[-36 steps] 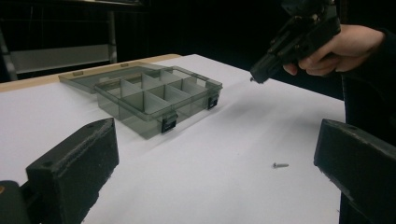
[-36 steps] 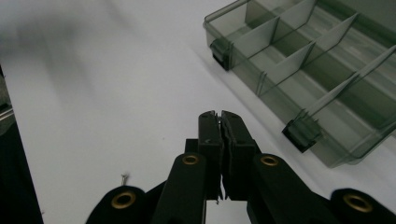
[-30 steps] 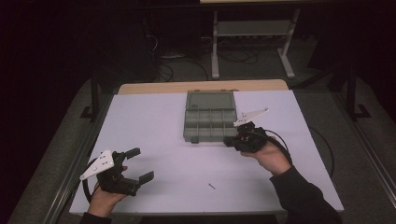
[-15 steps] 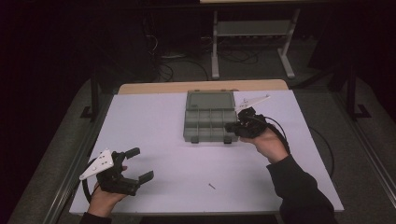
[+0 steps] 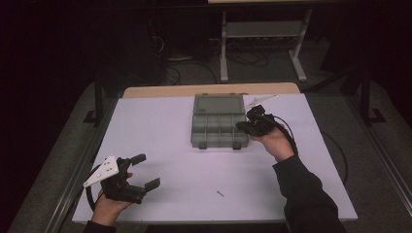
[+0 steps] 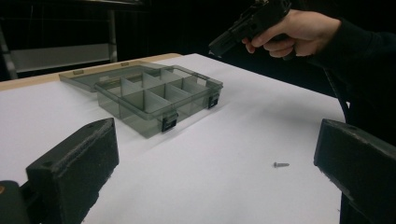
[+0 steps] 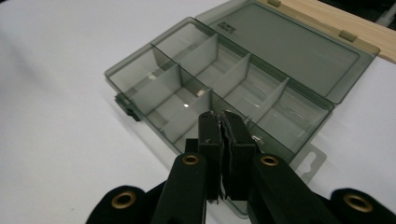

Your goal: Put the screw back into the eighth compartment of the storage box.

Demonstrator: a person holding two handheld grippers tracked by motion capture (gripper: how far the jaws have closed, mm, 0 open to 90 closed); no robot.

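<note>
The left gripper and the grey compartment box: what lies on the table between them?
In the left gripper view, between the left gripper and the compartment box there is bare white table. One small screw lies off to the side, not in that stretch.

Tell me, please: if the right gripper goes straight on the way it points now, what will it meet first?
Probably the open grey box. The right gripper, jaws shut, points over its near wall toward the compartments; how high it hangs above them is hard to judge.
</note>
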